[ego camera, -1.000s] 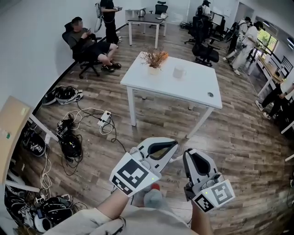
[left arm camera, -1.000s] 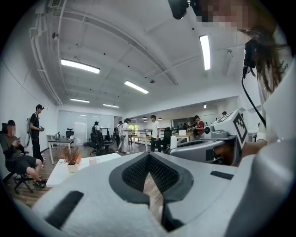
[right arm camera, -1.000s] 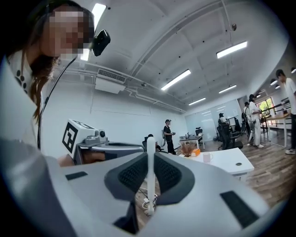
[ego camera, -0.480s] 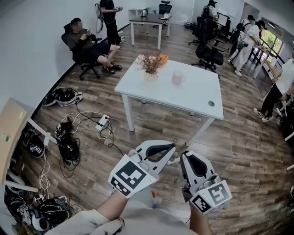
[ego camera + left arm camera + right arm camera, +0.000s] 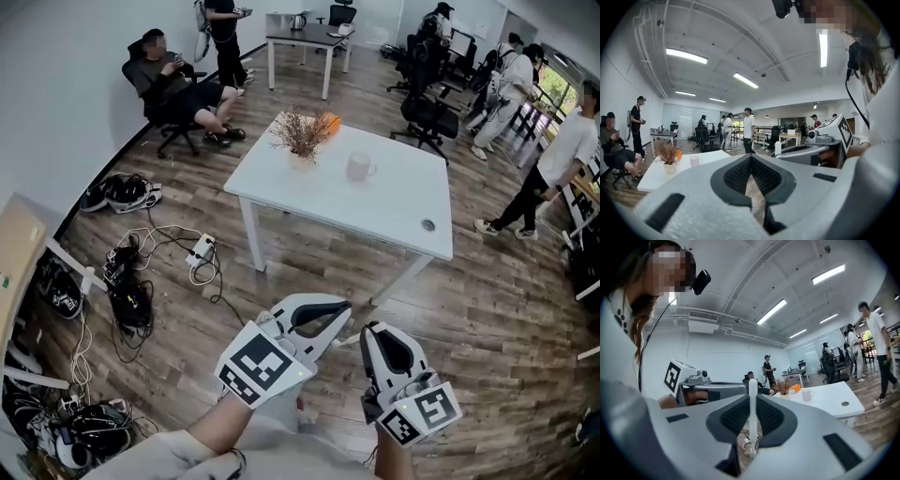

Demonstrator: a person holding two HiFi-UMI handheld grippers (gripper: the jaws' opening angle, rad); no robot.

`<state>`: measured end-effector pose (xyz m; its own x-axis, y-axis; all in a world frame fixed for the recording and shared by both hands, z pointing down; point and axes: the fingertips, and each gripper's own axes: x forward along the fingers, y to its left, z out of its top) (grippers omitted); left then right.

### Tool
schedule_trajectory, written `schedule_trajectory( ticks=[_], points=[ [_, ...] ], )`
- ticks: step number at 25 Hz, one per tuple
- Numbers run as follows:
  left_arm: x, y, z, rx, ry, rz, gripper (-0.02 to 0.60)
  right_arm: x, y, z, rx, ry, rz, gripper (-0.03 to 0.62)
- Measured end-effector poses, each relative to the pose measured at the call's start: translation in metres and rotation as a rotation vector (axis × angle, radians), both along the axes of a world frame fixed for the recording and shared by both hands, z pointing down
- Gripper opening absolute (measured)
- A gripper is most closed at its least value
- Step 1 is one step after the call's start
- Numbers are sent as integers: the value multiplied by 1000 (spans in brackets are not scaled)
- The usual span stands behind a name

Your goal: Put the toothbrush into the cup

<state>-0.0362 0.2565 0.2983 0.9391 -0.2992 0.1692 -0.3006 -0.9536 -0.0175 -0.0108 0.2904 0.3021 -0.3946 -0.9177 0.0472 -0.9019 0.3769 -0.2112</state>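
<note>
A white cup [image 5: 358,166] stands on the white table [image 5: 375,211] ahead of me, also seen as the cup [image 5: 806,393] in the right gripper view and the cup [image 5: 695,161] in the left gripper view. My right gripper [image 5: 753,397] is shut on a white toothbrush [image 5: 752,418], which stands upright between its pads. In the head view the right gripper [image 5: 368,331] is held low in front of me, well short of the table. My left gripper [image 5: 343,306] sits beside it, and the left gripper [image 5: 750,156] is shut with nothing in it.
A dried plant in a pot [image 5: 302,141] and an orange object [image 5: 328,120] share the table's far corner. Cables and a power strip [image 5: 199,253] lie on the wood floor at the left. A seated person [image 5: 173,89], office chairs [image 5: 427,112] and standing people [image 5: 548,169] are around.
The table and cup have come closer and lower in the head view. A standing person in white has come into view at the right. Both grippers keep their pose, toothbrush still held.
</note>
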Motion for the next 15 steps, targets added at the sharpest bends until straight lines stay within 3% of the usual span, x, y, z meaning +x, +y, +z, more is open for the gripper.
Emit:
schedule_trajectory(
  ticks=[15],
  points=[
    [23,-132,-8,-18,68,17,7,15,-137,-15,21,50,-19,51]
  ],
)
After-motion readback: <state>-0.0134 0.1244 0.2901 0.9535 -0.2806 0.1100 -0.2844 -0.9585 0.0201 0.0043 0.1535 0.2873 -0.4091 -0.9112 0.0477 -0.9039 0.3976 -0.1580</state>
